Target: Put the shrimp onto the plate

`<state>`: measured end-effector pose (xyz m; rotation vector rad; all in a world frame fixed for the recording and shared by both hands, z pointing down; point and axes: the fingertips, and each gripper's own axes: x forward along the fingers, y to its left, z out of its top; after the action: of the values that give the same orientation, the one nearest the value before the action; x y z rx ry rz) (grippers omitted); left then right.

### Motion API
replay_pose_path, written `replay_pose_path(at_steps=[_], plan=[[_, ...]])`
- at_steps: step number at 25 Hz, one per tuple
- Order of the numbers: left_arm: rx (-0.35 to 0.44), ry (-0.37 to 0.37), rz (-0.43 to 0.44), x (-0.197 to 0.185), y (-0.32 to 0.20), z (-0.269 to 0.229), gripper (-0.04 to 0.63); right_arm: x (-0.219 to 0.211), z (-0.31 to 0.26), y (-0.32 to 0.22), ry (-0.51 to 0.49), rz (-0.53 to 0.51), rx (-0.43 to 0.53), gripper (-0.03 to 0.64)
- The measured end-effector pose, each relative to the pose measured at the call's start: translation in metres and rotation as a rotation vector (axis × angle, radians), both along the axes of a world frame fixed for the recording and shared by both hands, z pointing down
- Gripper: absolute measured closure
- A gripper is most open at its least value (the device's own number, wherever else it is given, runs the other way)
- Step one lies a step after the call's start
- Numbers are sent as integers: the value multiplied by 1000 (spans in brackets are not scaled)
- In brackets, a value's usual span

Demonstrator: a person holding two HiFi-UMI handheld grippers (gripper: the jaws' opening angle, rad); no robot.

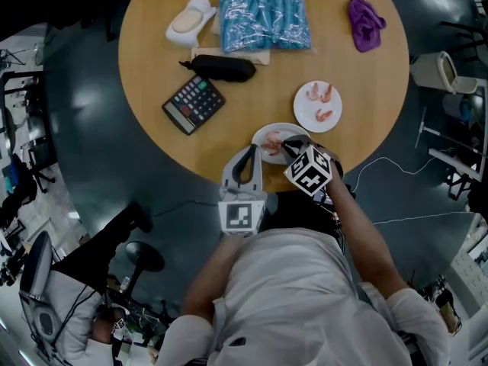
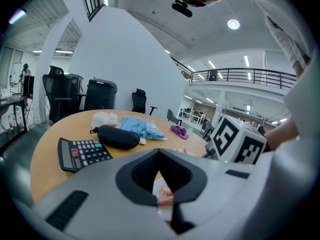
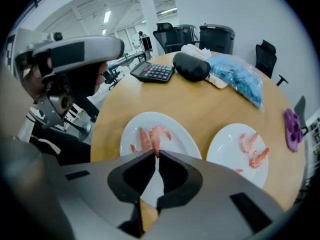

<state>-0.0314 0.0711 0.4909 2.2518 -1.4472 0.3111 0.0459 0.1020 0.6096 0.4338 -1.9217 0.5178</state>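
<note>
Jaws, right gripper (image 3: 156, 154) — pinching shrimp (image 3: 153, 136) at near plate (image 3: 187, 136) | jaws, left gripper (image 2: 159, 152) — pressed together

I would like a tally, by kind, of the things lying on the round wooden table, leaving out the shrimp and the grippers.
white round plates: 2
black calculator with coloured keys: 1
black oval pouch: 1
clear plastic bag of blue items: 1
purple crumpled cloth: 1
white and beige moulded object: 1
Total: 7
Pale strip under the bag not counted; unclear.
</note>
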Motion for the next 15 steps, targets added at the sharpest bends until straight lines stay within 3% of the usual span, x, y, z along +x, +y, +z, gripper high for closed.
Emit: replay_pose_path(at_steps=[4, 8, 12, 15], plan=[[15, -1, 9, 2, -1, 0, 588, 23, -25, -10, 13, -59, 71, 584], [14, 0, 21, 5, -3, -3, 588, 72, -37, -28, 80, -234, 145, 584], [21, -5, 27, 11, -5, -7, 588, 133, -34, -55, 172, -389, 144, 586], [-2, 16, 8, 15, -5, -9, 588, 155, -32, -75, 194, -486, 123, 586]])
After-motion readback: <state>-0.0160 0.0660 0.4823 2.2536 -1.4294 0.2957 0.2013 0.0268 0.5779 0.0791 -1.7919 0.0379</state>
